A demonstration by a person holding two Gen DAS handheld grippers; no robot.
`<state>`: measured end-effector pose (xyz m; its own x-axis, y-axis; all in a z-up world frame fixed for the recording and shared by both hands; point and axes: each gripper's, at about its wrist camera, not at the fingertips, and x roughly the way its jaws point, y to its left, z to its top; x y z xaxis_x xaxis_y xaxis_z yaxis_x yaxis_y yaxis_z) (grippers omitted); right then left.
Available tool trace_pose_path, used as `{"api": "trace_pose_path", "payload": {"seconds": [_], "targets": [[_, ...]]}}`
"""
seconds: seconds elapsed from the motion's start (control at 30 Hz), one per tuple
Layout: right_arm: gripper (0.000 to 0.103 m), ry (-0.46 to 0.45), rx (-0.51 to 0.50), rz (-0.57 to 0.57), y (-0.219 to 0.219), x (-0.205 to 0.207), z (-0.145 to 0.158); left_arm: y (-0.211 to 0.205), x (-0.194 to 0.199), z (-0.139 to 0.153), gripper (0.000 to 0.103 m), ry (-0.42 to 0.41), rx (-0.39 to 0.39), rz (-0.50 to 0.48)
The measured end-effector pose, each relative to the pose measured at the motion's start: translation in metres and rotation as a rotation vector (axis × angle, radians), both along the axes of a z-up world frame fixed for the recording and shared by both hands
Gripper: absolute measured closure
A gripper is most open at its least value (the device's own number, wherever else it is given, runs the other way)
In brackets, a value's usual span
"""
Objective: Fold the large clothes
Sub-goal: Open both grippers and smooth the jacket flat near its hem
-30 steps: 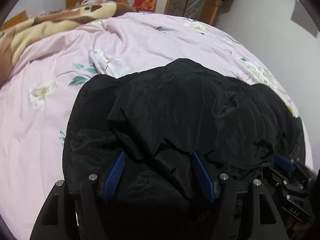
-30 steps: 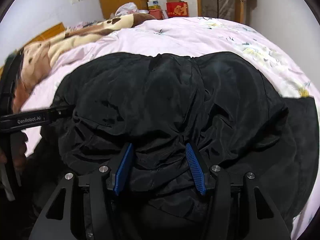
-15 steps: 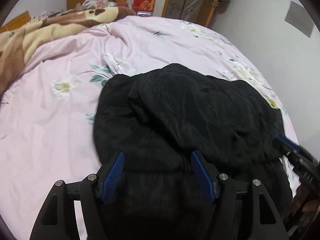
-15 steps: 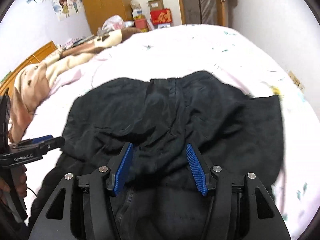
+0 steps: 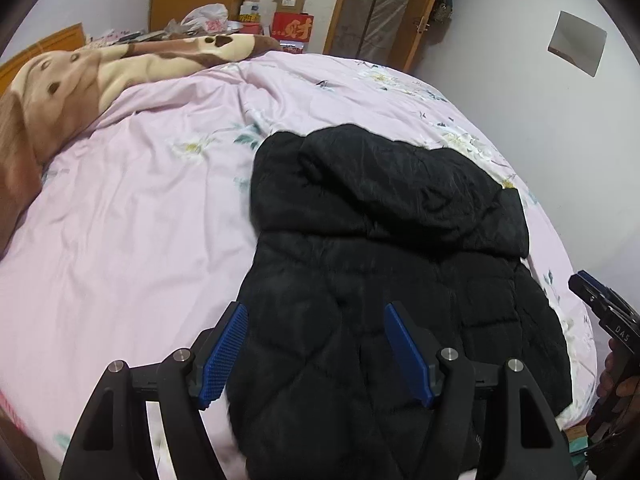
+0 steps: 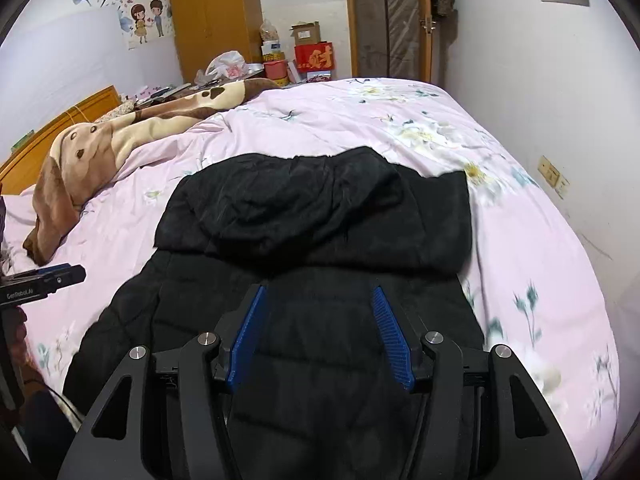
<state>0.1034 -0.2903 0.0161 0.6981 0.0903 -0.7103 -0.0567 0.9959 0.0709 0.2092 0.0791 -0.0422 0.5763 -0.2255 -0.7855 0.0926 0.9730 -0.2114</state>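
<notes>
A black quilted jacket [image 5: 380,208] [image 6: 320,208] lies spread on the pink floral bed cover [image 5: 140,220] [image 6: 532,232]. Its far part is folded back over the body and forms a thick band. My left gripper [image 5: 315,312] hovers over the jacket's near left part, open, with nothing between its blue pads [image 5: 224,352]. My right gripper [image 6: 318,296] hangs over the near middle of the jacket, also open and empty. Each gripper shows at the edge of the other view: the right gripper [image 5: 600,308] and the left gripper [image 6: 48,280], each held by a hand.
A brown and cream blanket [image 5: 80,80] [image 6: 100,144] is bunched at the bed's far left. A wall runs close along the bed's right side. Behind the bed stand a wooden wardrobe [image 6: 212,20], boxes [image 6: 314,56] and a door [image 6: 388,20].
Both grippers have pulled back and risen off the jacket. Fabric that bulged between the fingers now lies flat below them, and more of the bed shows.
</notes>
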Motion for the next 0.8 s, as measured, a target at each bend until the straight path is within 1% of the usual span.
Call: {"api": "trace_pose_path", "payload": {"seconds": [0.07,0.13,0.23,0.4,0.6,0.63,0.67,0.73,0.8], "targets": [[0.047,0.003,-0.003,-0.016,-0.002,-0.018,-0.003,0.005,-0.017,-0.004,0.032,0.001,0.011,-0.003],[0.047,0.01,-0.002,-0.025,-0.004,-0.032,-0.006,0.011,-0.033,-0.012,0.032,0.019,0.0,0.0],[0.047,0.016,-0.011,-0.046,-0.008,-0.053,-0.013,0.02,-0.053,-0.022,0.032,0.031,0.003,0.019],[0.047,0.045,-0.03,-0.101,-0.023,-0.082,-0.032,0.028,-0.073,-0.047,0.032,0.072,0.022,0.033],[0.046,0.088,-0.053,-0.183,-0.052,-0.114,-0.055,0.041,-0.087,-0.078,0.032,0.138,-0.039,0.069],[0.043,0.092,-0.049,-0.198,-0.058,-0.12,-0.058,0.04,-0.088,-0.083,0.032,0.148,-0.04,0.066],[0.038,0.099,-0.042,-0.212,-0.063,-0.125,-0.061,0.04,-0.088,-0.087,0.031,0.159,-0.038,0.062],[0.036,0.125,-0.029,-0.242,-0.075,-0.132,-0.07,0.038,-0.087,-0.096,0.031,0.184,-0.038,0.057],[0.036,0.151,-0.034,-0.249,-0.082,-0.135,-0.079,0.037,-0.089,-0.1,0.031,0.176,-0.042,0.056]]}}
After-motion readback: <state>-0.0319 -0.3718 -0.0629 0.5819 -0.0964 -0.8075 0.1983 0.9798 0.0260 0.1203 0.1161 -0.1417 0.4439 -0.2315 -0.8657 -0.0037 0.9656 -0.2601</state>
